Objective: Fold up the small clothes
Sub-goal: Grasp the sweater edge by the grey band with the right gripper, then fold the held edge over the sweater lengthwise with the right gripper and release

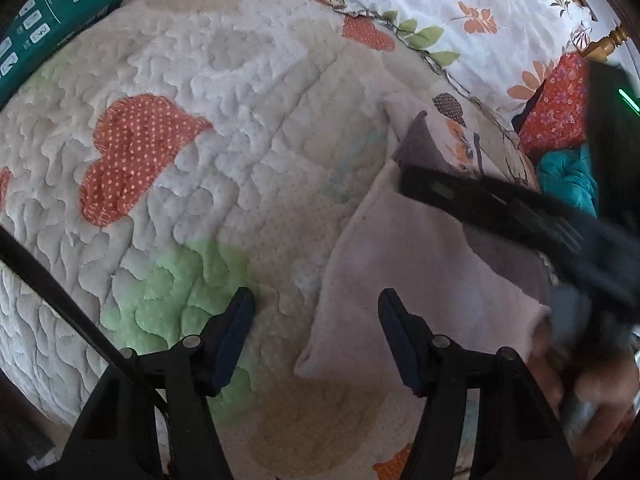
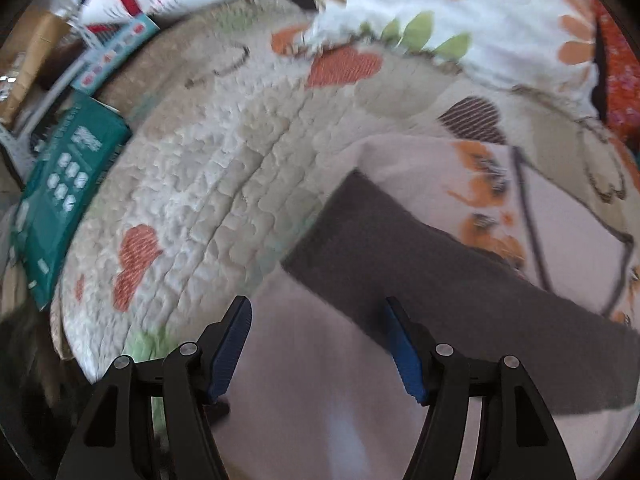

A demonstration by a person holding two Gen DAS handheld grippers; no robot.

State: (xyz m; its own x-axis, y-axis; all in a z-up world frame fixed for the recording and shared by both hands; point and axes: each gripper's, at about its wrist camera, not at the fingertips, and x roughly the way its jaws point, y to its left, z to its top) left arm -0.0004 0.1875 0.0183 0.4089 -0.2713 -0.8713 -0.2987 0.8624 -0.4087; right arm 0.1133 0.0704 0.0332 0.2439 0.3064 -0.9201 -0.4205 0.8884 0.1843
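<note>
Hovering over pale garment [image 1: 420, 248]: left hand-held gripper [image 1: 316, 312], right hand-held gripper [image 2: 318, 320], both wide, empty.

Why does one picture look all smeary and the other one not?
Right wrist view: the quilt and pale garment streak with motion blur, though the right claw looks crisp. Left wrist view: quilt sharp, only the other tool blurs; fisheye bends both.

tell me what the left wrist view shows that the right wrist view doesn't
Only the left wrist view shows the right gripper reaching over the garment, and a teal cloth beside it. Only the right wrist view shows the garment's grey band up close and a cardboard box. Both show the pale pink garment, the heart quilt and the green packet.
</note>
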